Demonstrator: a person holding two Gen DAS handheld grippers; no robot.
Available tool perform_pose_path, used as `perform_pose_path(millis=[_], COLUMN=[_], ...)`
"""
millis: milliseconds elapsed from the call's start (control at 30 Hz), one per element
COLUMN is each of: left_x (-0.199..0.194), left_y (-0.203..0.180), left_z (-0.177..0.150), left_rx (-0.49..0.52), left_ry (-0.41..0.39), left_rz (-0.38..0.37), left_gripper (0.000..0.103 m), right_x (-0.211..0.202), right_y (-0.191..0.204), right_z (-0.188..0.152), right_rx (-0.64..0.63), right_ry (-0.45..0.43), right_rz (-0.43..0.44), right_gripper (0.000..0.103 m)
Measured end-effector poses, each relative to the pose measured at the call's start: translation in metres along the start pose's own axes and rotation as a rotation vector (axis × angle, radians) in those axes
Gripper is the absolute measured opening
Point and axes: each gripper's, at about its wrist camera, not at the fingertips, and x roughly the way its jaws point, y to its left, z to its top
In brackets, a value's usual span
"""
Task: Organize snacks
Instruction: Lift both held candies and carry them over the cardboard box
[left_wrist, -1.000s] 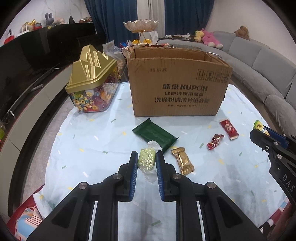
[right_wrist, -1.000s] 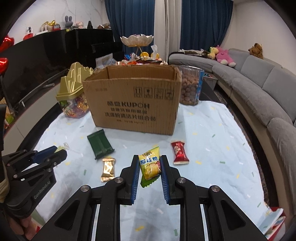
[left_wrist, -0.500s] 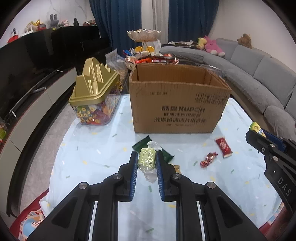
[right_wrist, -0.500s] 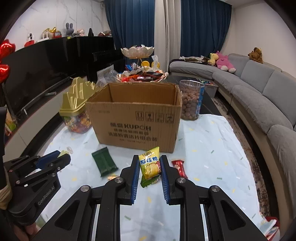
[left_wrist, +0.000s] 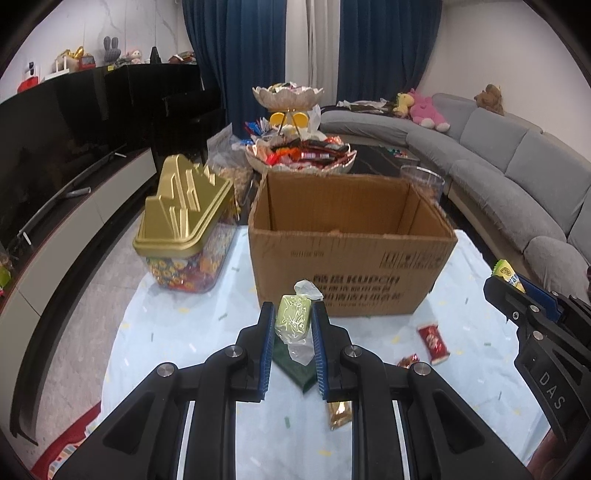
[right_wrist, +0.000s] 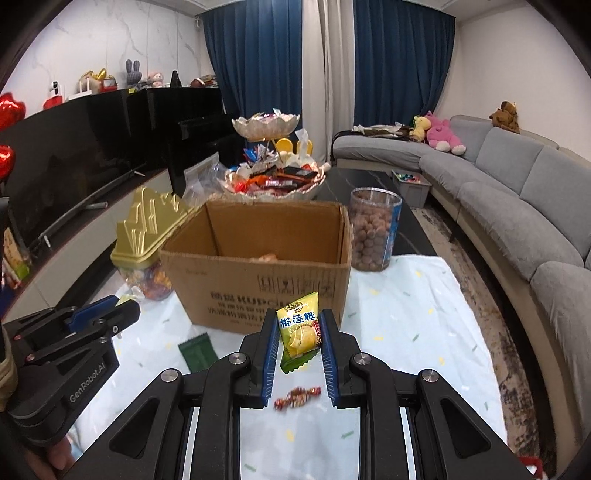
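Left gripper (left_wrist: 293, 319) was clamped on a pale green candy in a clear twisted wrapper (left_wrist: 292, 317), held by its flat sides, clear of the table. Right gripper (right_wrist: 298, 330) pinched a yellow printed snack packet with a green bottom edge (right_wrist: 299, 326), upright between the pads. Both sat in front of the open brown cardboard box with printed lettering (left_wrist: 351, 280), likely the drop target. Loose sweets lay on the light blue speckled tablecloth (left_wrist: 177, 332): a red wrapped bar (left_wrist: 433, 339) and a dark green flat packet (right_wrist: 197, 353).

Pale-green wrapped candy (left_wrist: 293, 318) and yellow packet (right_wrist: 299, 326) pinched before open box (left_wrist: 351, 258).
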Motion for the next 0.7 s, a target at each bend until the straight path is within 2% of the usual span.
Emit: perform_pose_path(millis=[367, 700], left_x=[0.004, 0.017], left_y=[-0.005, -0.006], left_z=[0.046, 0.073], left_rx=[-0.001, 0.015], left_ry=[-0.051, -0.075], left_rz=[0.002, 0.017], left_gripper=[0.021, 0.021], right_x=[0.009, 0.027], right_y=[-0.005, -0.010], right_z=[0.042, 0.070], right_rx=[-0.016, -0.001], right_ry=[-0.038, -0.058], right_rz=[-0.007, -0.013], right_gripper=[0.023, 0.023])
